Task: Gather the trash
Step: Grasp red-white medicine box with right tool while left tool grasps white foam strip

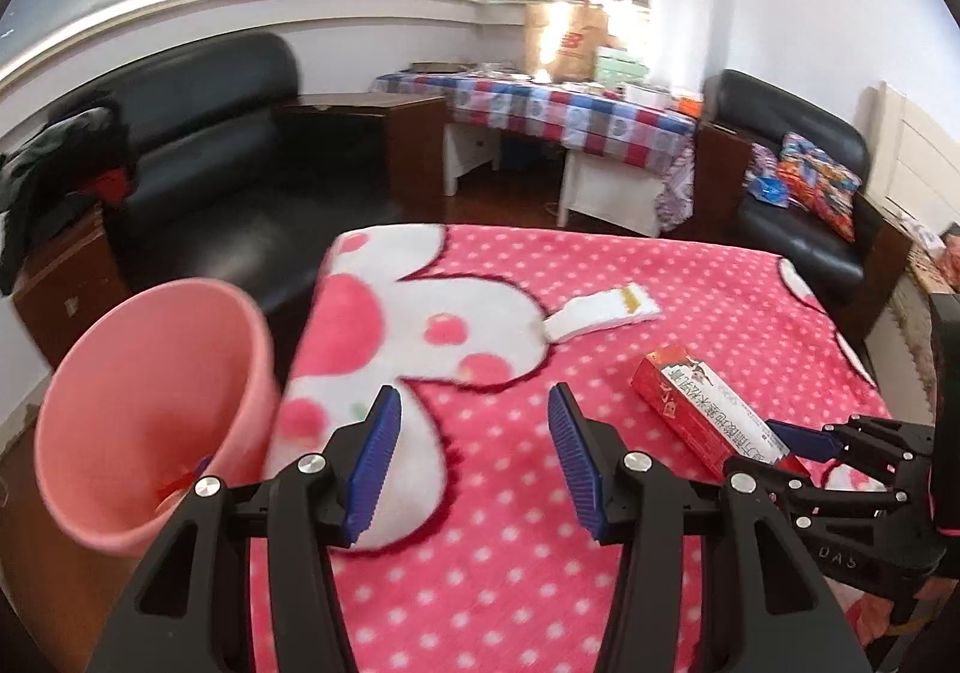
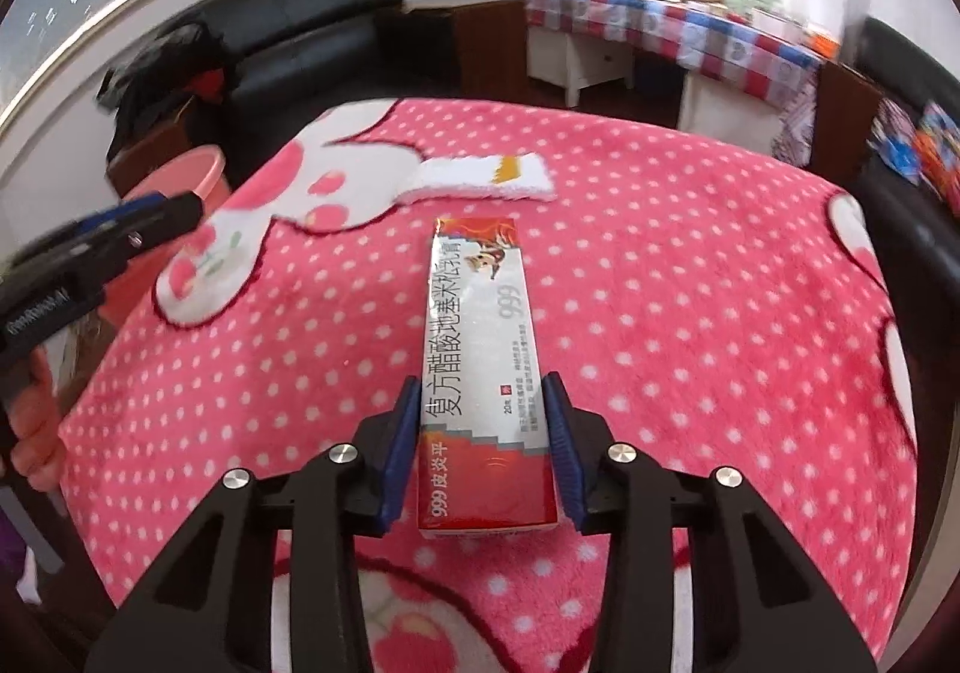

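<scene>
A long red and white medicine box [image 2: 480,313] lies on the pink dotted blanket [image 2: 660,313]. My right gripper [image 2: 481,380] straddles its near end, with both blue pads against the box's sides. In the left wrist view the same box [image 1: 702,403] lies to the right, with the right gripper [image 1: 780,445] at its end. My left gripper [image 1: 474,397] hangs open over the blanket with nothing between its fingers. A pink bin [image 1: 150,421] stands just left of it, beside the bed edge. A white cloth piece with a yellow band [image 1: 600,313] lies further back on the blanket.
Black sofas [image 1: 228,132] stand behind the bed, another at the right [image 1: 798,205] with colourful bags. A table with a checked cloth [image 1: 570,114] holds boxes. A dark wooden cabinet [image 1: 384,132] stands between the sofa and the table. The pink bin [image 2: 180,175] is off the blanket's left edge.
</scene>
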`<move>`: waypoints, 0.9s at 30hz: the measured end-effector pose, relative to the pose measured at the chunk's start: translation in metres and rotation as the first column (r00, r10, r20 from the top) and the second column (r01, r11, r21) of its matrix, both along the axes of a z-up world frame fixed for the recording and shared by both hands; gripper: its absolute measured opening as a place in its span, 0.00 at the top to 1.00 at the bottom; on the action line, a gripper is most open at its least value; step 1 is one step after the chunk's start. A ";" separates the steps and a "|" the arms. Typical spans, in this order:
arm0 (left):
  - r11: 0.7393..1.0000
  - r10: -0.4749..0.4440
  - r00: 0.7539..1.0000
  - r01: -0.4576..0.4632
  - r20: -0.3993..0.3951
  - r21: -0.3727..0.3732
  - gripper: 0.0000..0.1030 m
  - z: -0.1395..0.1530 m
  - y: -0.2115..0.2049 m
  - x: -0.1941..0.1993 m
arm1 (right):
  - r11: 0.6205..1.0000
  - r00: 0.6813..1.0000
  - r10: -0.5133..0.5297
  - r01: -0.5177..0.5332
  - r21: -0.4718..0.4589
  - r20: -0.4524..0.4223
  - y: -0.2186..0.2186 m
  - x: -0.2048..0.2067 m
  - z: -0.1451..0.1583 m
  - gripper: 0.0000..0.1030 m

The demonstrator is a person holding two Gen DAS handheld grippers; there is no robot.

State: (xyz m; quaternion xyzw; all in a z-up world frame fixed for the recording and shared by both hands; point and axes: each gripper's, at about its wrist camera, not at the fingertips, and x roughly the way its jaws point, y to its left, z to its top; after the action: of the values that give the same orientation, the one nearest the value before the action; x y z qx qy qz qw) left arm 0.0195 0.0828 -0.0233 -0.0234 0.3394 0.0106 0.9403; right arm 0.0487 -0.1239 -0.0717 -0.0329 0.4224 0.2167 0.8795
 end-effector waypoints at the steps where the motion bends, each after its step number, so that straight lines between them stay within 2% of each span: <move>1: 1.000 -0.018 1.000 0.018 -0.001 -0.003 0.51 0.000 -0.002 0.004 | 0.999 0.999 -0.032 0.032 0.011 0.000 -0.004 -0.001 0.001 0.60; 5: 0.995 -0.101 0.995 0.101 -0.014 -0.022 0.50 -0.003 -0.013 0.029 | 0.990 0.991 -0.134 0.134 0.031 -0.015 -0.016 -0.004 -0.003 0.60; 6: 0.991 -0.128 0.991 0.128 -0.022 -0.035 0.47 -0.005 -0.015 0.037 | 0.987 0.988 -0.154 0.154 0.033 -0.017 -0.018 -0.006 -0.005 0.60; 11: 0.980 -0.194 0.979 0.191 -0.067 -0.057 0.45 -0.017 -0.024 0.071 | 0.972 0.973 -0.231 0.231 0.036 -0.008 -0.026 -0.009 -0.009 0.60; 15: 0.971 -0.237 0.965 0.233 -0.114 -0.047 0.45 -0.030 -0.031 0.097 | 0.962 0.965 -0.259 0.261 0.082 -0.042 -0.035 -0.006 -0.013 0.60; 20: 0.963 -0.266 0.954 0.269 -0.137 0.006 0.45 -0.043 -0.038 0.119 | 0.960 0.963 -0.264 0.267 0.088 -0.045 -0.035 -0.006 -0.014 0.60; 27: 0.954 -0.287 0.943 0.298 -0.167 0.041 0.45 -0.059 -0.044 0.141 | 0.959 0.964 -0.259 0.265 0.098 -0.069 -0.037 -0.002 -0.017 0.60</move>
State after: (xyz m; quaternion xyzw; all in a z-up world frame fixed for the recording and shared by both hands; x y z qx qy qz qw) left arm 0.1605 0.0392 -0.0825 0.0588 0.4124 -0.1162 0.9017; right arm 0.0465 -0.1610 -0.0890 0.0762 0.4350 0.1216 0.8889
